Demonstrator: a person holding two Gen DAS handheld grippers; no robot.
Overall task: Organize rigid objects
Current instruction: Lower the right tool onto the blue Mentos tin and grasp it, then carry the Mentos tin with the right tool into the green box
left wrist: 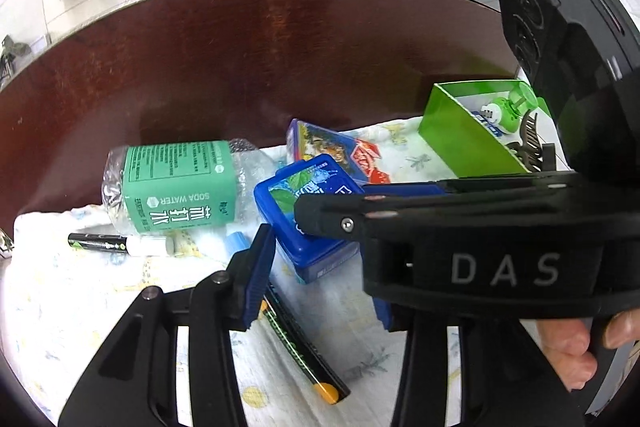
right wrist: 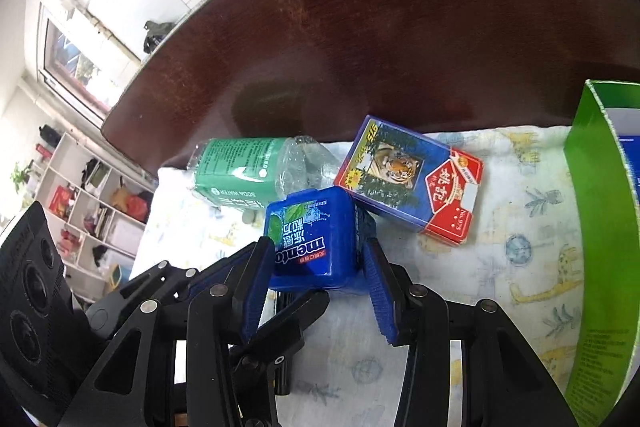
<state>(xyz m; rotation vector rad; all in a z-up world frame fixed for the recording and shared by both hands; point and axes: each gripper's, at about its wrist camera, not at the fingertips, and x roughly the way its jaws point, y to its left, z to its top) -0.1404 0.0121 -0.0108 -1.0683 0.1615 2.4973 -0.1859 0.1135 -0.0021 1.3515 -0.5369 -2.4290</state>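
Note:
A blue Mentos box (right wrist: 316, 239) sits tilted on the patterned cloth (right wrist: 500, 227). My right gripper (right wrist: 318, 285) is shut on it, one blue pad against each side. In the left wrist view the right gripper (left wrist: 320, 217) reaches in from the right over the Mentos box (left wrist: 296, 195). My left gripper (left wrist: 320, 279) hovers just in front of that box, open. A black pen with an orange end (left wrist: 304, 347) lies on the cloth between its fingers, near the left one. The right gripper's body hides most of the left gripper's right finger.
A soda water bottle (left wrist: 176, 187) lies on its side to the left. A tiger playing-card box (right wrist: 408, 179) rests behind the Mentos box. An open green box (left wrist: 472, 135) with items stands at the right. A black-and-white marker (left wrist: 116, 243) lies at the left. Dark wooden table (left wrist: 240, 59) behind.

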